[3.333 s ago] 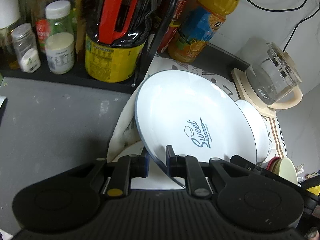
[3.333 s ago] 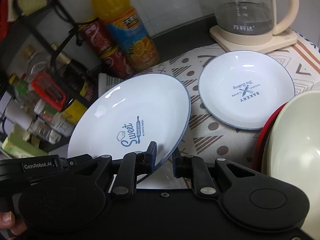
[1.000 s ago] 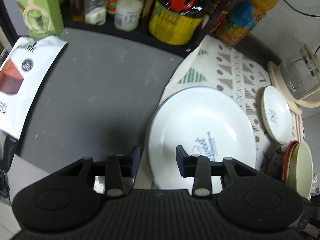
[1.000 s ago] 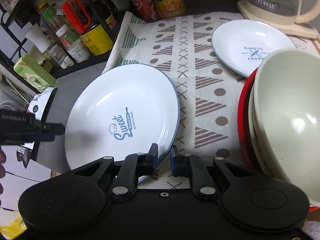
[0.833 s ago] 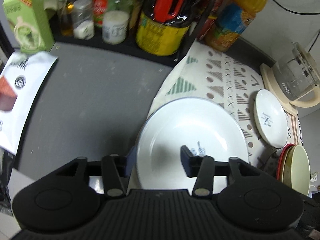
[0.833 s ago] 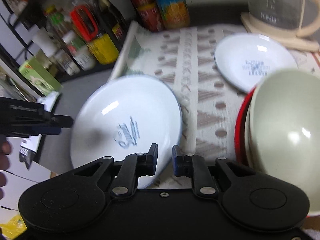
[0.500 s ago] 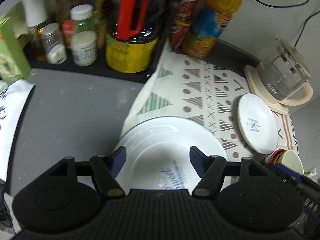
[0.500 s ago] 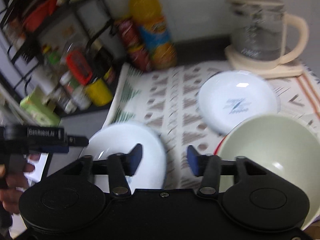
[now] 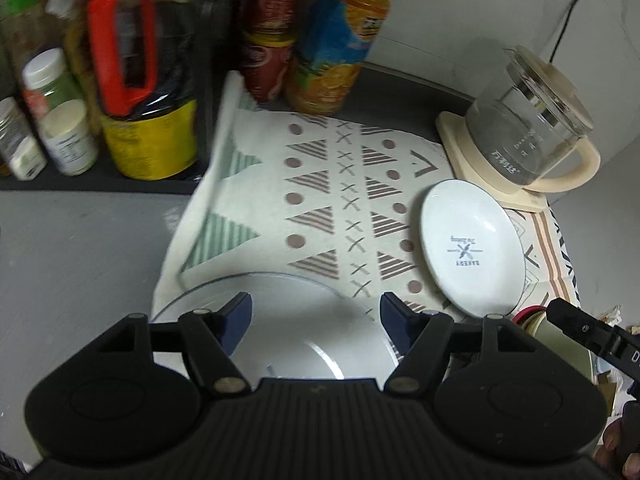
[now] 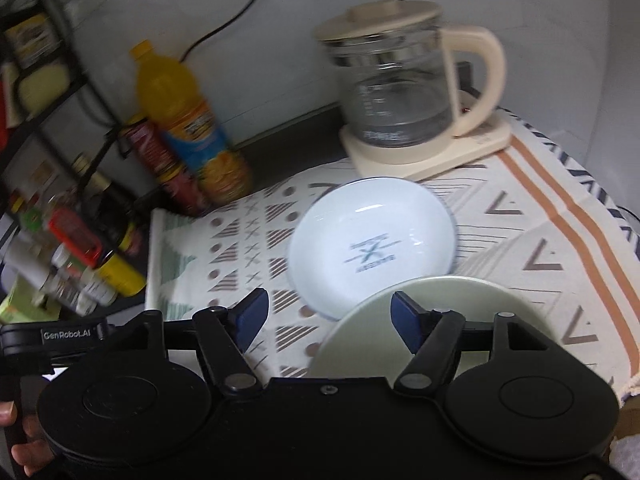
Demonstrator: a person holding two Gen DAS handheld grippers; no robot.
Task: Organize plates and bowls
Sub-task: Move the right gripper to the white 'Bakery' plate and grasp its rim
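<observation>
**Both claws spread wide above the plates**

The left gripper (image 9: pixel 316 318) is hovering with its blue-tipped fingers (image 9: pixel 236 312) spread far apart, holding nothing. Beneath it the large plate (image 9: pixel 288 320) is lying flat on the patterned cloth (image 9: pixel 316 200), at the cloth's near left corner beside the grey counter (image 9: pixel 80 248). The plate is showing white with a thin dark rim and a glossy highlight; only a trace of its blue print is peeking out at the gripper body's edge.

The small plate (image 9: pixel 472 248) is sitting further right on the same cloth, just in front of the glass kettle (image 9: pixel 528 136) on its cream base. It is white, shallow, blue-rimmed, with a printed crossed emblem and lettering at its centre. It is lying well apart from the large plate.

The right gripper (image 10: pixel 326 318) is likewise standing with its jaws wide apart and empty. Between its fingers the small plate (image 10: pixel 372 248) is appearing somewhat blurred, and the pale green bowl (image 10: pixel 420 320) is overlapping the plate's near edge in this view. In the left view the bowl (image 9: pixel 560 336) is sitting in a stack with a red rim showing, partly hidden behind the right gripper's black body.

An orange juice bottle (image 10: pixel 192 128) and red cans (image 9: pixel 268 40) are standing at the cloth's far edge.
</observation>
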